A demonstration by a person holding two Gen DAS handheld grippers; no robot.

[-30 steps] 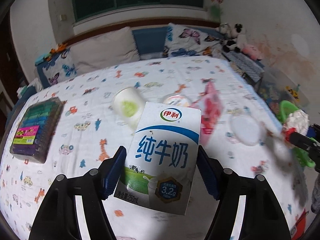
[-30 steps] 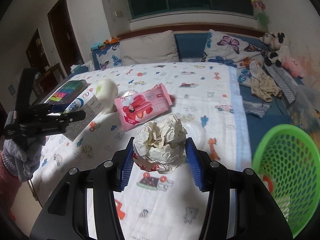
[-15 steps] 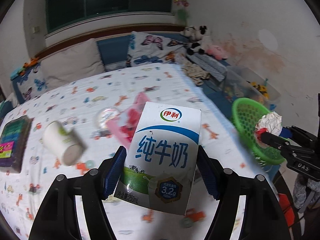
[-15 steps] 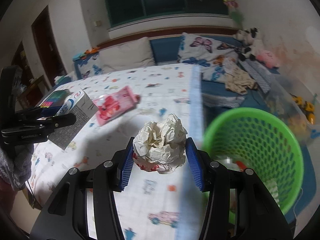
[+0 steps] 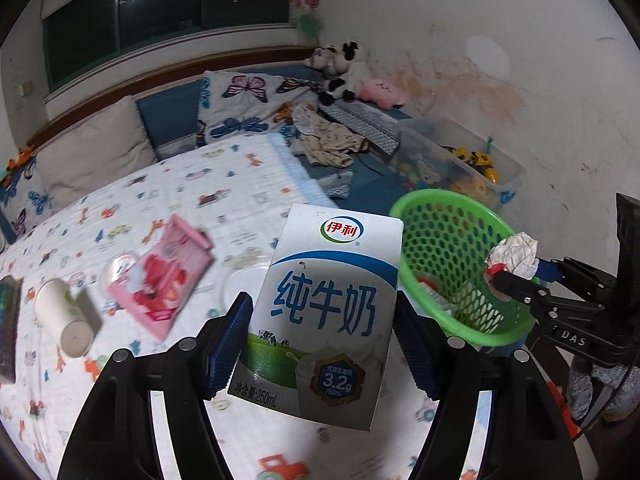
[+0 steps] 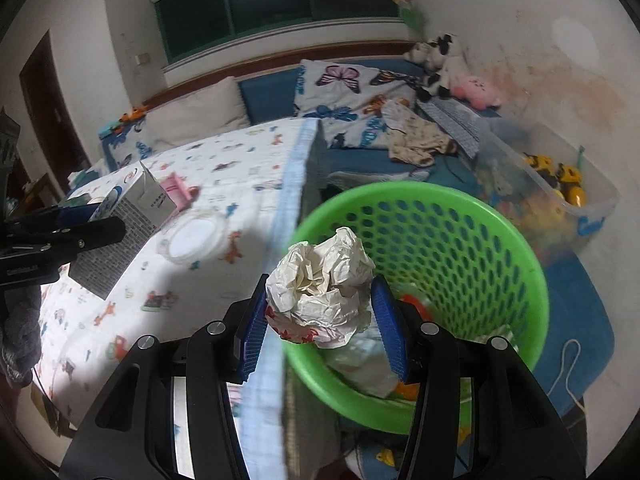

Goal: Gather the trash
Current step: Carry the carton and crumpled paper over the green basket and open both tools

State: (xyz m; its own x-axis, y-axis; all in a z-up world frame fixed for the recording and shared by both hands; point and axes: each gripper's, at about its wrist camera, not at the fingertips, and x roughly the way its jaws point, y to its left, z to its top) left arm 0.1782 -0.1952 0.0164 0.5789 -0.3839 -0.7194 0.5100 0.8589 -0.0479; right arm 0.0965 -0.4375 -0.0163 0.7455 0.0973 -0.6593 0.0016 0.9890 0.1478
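Note:
My left gripper [image 5: 322, 340] is shut on a white and blue milk carton [image 5: 324, 316], held above the bed's right edge. My right gripper [image 6: 320, 320] is shut on a crumpled paper ball [image 6: 320, 288], held over the near rim of the green basket [image 6: 500, 240]. The basket holds some trash at its bottom. In the left wrist view the basket [image 5: 444, 240] is to the right, with the right gripper and paper ball [image 5: 512, 256] at its right rim. In the right wrist view the carton [image 6: 128, 220] is at the left.
On the patterned bedsheet [image 5: 240, 184] lie a pink wrapper pack [image 5: 160, 280], a white paper cup [image 5: 64, 316] and a clear plastic lid [image 6: 192, 240]. A clear toy bin [image 5: 460, 156] stands by the wall. Pillows, clothes and plush toys lie at the bed's head.
Both grippers have swung right toward the green basket. The paper ball is now over the basket's rim. The carton is now close to the basket's left side.

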